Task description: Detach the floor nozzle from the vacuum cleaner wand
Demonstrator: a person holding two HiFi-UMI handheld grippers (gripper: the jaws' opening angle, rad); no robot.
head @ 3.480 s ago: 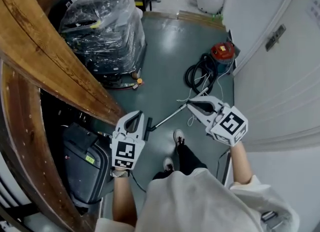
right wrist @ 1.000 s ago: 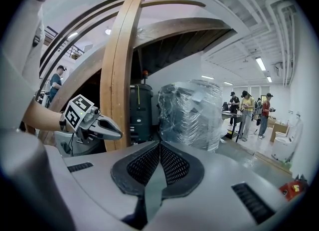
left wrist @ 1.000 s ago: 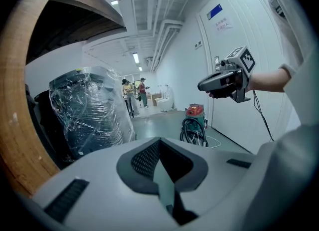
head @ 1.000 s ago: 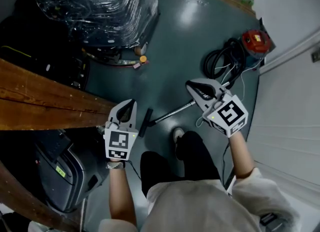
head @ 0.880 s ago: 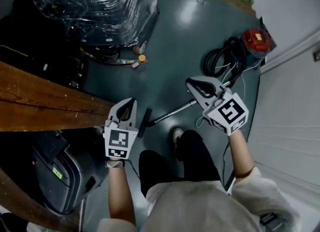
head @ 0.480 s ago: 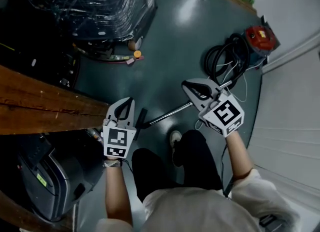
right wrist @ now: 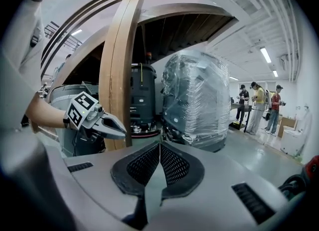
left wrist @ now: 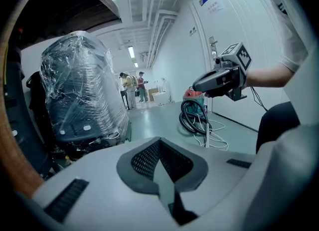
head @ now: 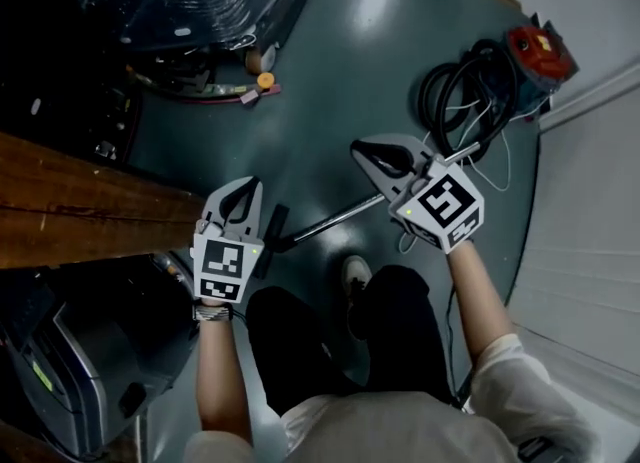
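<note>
The black, flat, bar-shaped floor nozzle (head: 271, 227) lies on the dark green floor (head: 340, 81). In the head view it is just beside the left gripper (head: 243, 191), on that gripper's right side, and in front of the person's white shoe (head: 354, 272). From the nozzle the thin silver metal wand (head: 335, 222) runs up and to the right. It passes under the right gripper (head: 360, 149) and goes on toward the black coiled hose (head: 462, 99) and the red canister vacuum cleaner (head: 541, 48) near the white wall (head: 600, 201).

So the long axis of the wand is a diagonal, from lower left to upper right. The nozzle bar lies across its lower end, almost parallel to the left gripper. The left hand is the nearer one to the nozzle, and the right hand is over the middle part of the wand.

Both grippers point forward and only a little down, so the task's thing is below the fingers, not in front of them. Neither gripper view shows the nozzle. In both gripper views the jaws are pressed together with nothing between them.

The nozzle looks narrow and dark, and the left gripper covers part of it. The wand looks slim, straight and shiny. The two parts appear joined. I judge that both hands must go lower and open their jaws, the left for the nozzle and the right for the wand.
</note>
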